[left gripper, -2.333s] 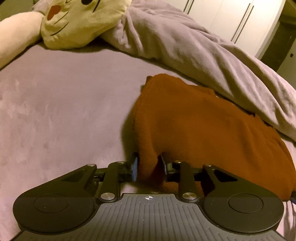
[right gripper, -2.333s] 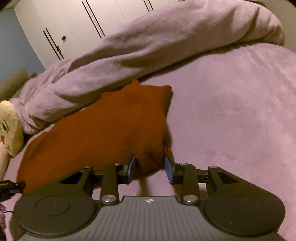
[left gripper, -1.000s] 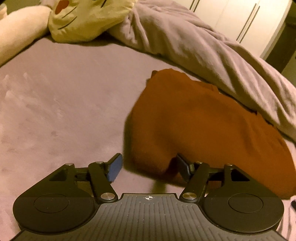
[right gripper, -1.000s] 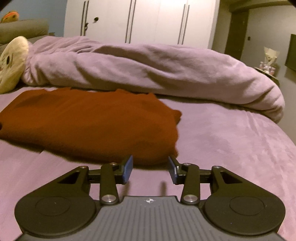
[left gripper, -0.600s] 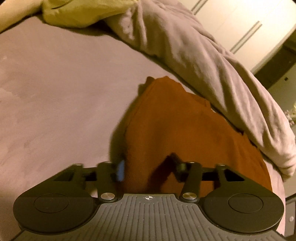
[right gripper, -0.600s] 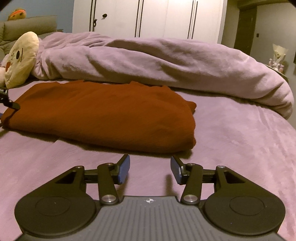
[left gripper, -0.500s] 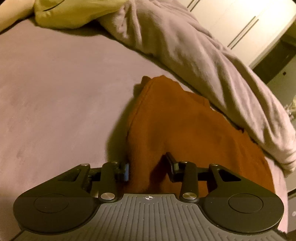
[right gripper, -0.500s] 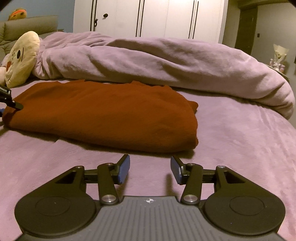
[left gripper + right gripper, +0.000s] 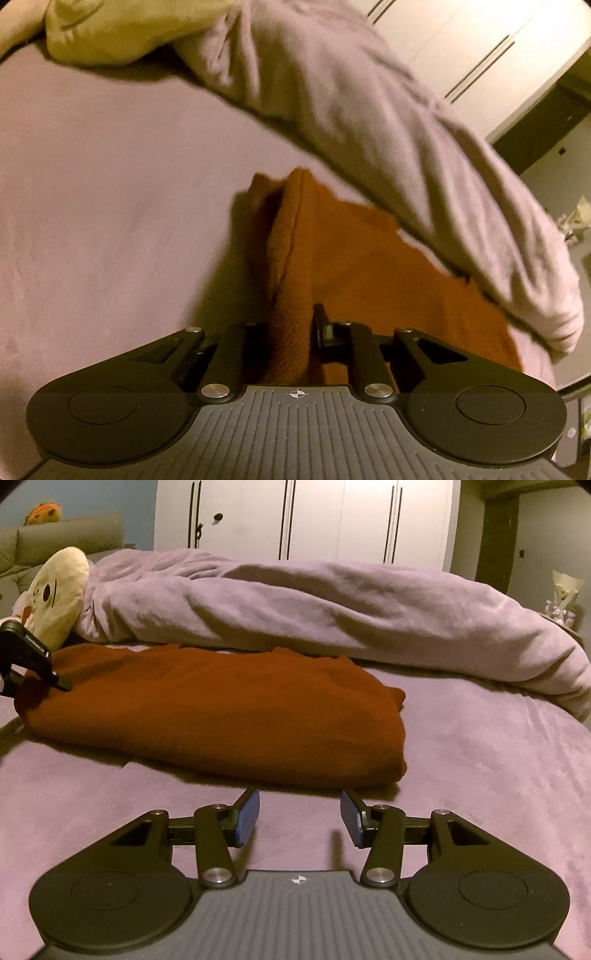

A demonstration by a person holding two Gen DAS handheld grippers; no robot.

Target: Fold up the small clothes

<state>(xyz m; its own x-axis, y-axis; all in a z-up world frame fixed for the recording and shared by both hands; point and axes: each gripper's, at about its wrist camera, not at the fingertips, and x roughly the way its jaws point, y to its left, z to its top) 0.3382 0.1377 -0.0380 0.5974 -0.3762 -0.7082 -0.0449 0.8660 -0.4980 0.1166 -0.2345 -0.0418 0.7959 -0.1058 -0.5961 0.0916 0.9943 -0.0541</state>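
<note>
Rust-brown garment point(image 9: 229, 716) lies folded on purple bedspread point(image 9: 498, 775), w/ its left end pinched in left claw point(image 9: 291, 325) (jaws just closed on a raised fold). Right claw point(image 9: 299, 818) sits just before garment's near edge, parted, nothing btwn pads.

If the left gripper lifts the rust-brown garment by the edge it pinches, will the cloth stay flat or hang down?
Probably it hangs down. The garment looks soft and thick, lying in rounded folds on the bed. Where the left gripper has just closed on it, the cloth already bunches into a ridge. Its fuzzy surface likely grips rather than slips.
</note>
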